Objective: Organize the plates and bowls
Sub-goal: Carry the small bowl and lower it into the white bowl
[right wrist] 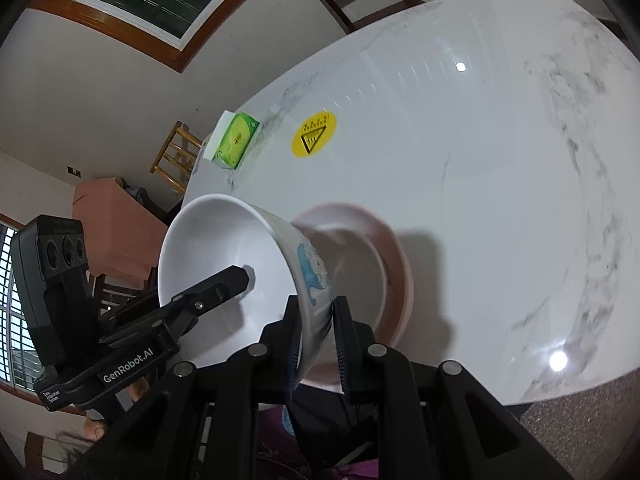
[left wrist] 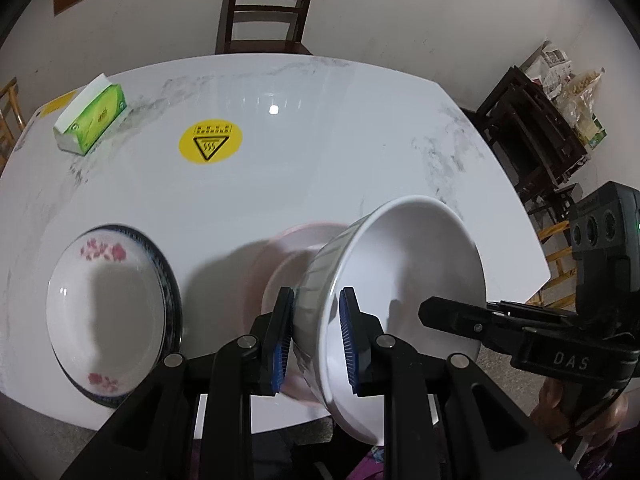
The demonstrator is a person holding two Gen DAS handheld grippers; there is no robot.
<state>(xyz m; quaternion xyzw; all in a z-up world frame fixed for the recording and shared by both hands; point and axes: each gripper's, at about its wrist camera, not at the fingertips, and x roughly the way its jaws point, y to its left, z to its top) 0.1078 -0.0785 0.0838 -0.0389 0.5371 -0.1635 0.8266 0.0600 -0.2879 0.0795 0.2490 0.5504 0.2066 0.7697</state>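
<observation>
The white bowl (left wrist: 404, 280) is gripped on opposite rim walls by the left gripper (left wrist: 316, 340) and right gripper (right wrist: 316, 344), held tilted above the pink bowl (right wrist: 360, 272) at the near table (left wrist: 320, 140) edge, probably for nesting.

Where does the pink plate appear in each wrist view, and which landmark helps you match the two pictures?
Left wrist view: the pink plate sits lower centre, behind the held white bowl.
Right wrist view: the pink plate sits centre, right of the white bowl.
Shared landmark: the round yellow sticker on the table.
</observation>
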